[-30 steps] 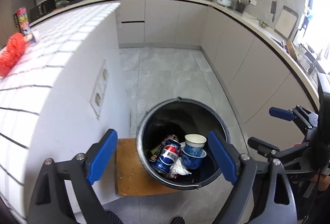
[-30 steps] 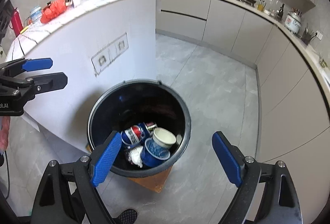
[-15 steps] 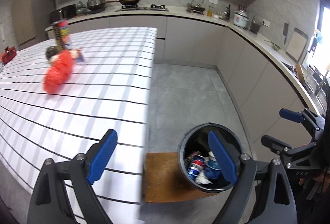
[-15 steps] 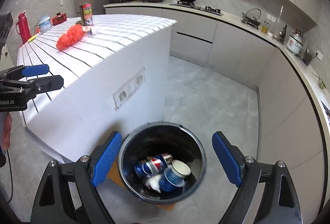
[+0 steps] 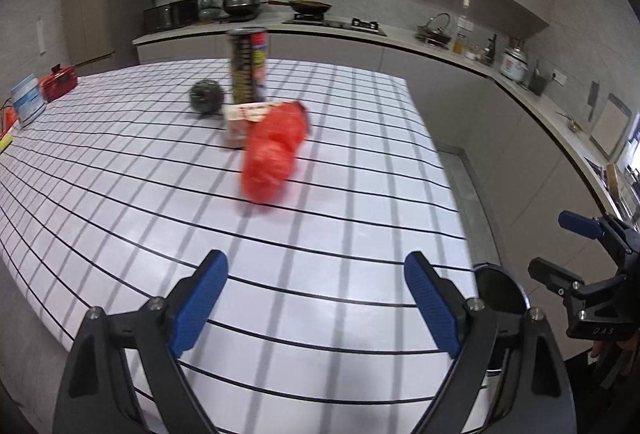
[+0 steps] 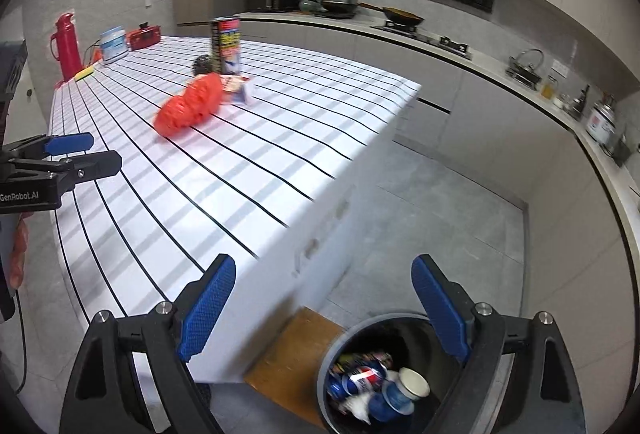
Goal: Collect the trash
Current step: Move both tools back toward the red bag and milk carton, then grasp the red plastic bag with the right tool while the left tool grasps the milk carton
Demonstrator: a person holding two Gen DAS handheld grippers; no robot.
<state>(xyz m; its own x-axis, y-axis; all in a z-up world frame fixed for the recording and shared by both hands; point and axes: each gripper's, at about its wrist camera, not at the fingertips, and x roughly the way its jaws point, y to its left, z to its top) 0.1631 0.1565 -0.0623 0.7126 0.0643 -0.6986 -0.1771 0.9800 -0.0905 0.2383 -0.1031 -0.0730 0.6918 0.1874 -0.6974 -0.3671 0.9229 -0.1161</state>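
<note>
Grippers: left (image 5: pixel 316 298), right (image 6: pixel 324 308) both released, empty | bin (image 6: pixel 344 342) beside counter edge (image 6: pixel 320 202)

A crumpled red plastic bag (image 5: pixel 275 153) is seen lying on its side on the white gridded surface (image 5: pixel 160 218), well ahead of the left jaws and blurred. Touching its far end is a small flattened carton (image 5: pixel 240 124), behind which a tall printed can (image 5: pixel 247 65) stands upright; a dark round scrubber-like ball (image 5: pixel 206 99) is set just beside the can. Below the right jaws, a black trash bin (image 6: pixel 340 350) is shown on the floor, holding a cola can (image 6: pixel 362 380), blue-and-white cups (image 6: pixel 404 392) and wrappers.
</note>
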